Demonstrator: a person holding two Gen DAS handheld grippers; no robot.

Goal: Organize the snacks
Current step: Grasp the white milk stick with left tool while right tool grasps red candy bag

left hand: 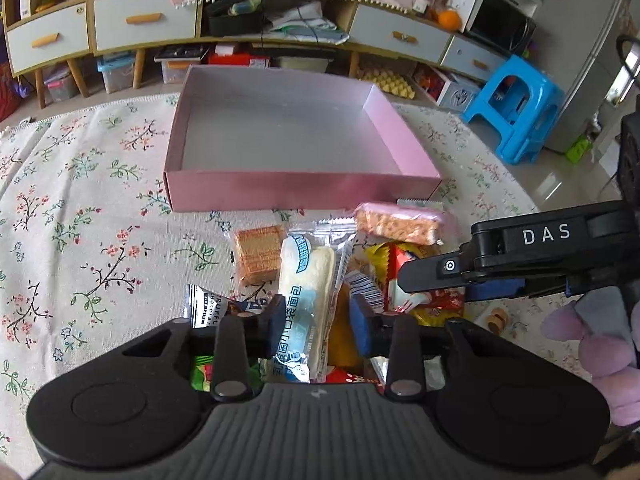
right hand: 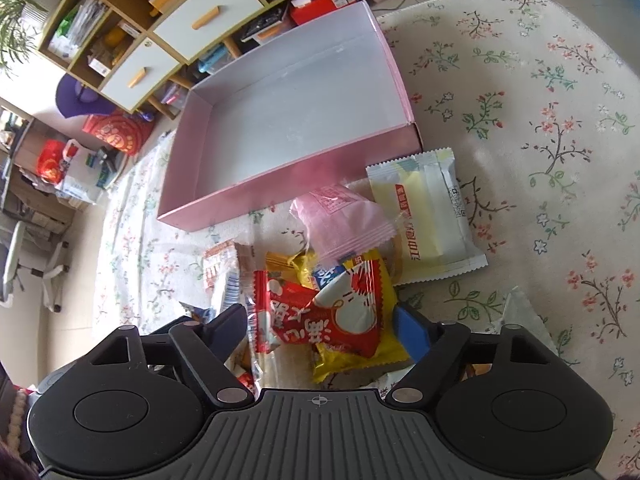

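Note:
An empty pink box (left hand: 304, 190) (right hand: 280, 184) lies on the floral cloth, with a heap of wrapped snacks in front of it. In the left wrist view my left gripper (left hand: 319, 326) is shut on a long white bread packet (left hand: 306, 280), which runs between the blue pads. A wafer packet (left hand: 258, 254) and a pink-wrapped nut bar (left hand: 400, 224) lie just beyond. My right gripper (right hand: 320, 328) stands open over a red packet (right hand: 324, 316) that rests on a yellow one (right hand: 360, 356); neither pad touches it. One of its fingers (left hand: 432, 270) reaches in from the right.
A pale yellow packet (right hand: 424, 216) and a pink packet (right hand: 344, 220) lie by the box's near corner. Past the cloth stand a drawer cabinet (left hand: 128, 24) and a blue stool (left hand: 516, 108). A purple plush (left hand: 600, 348) sits at the right.

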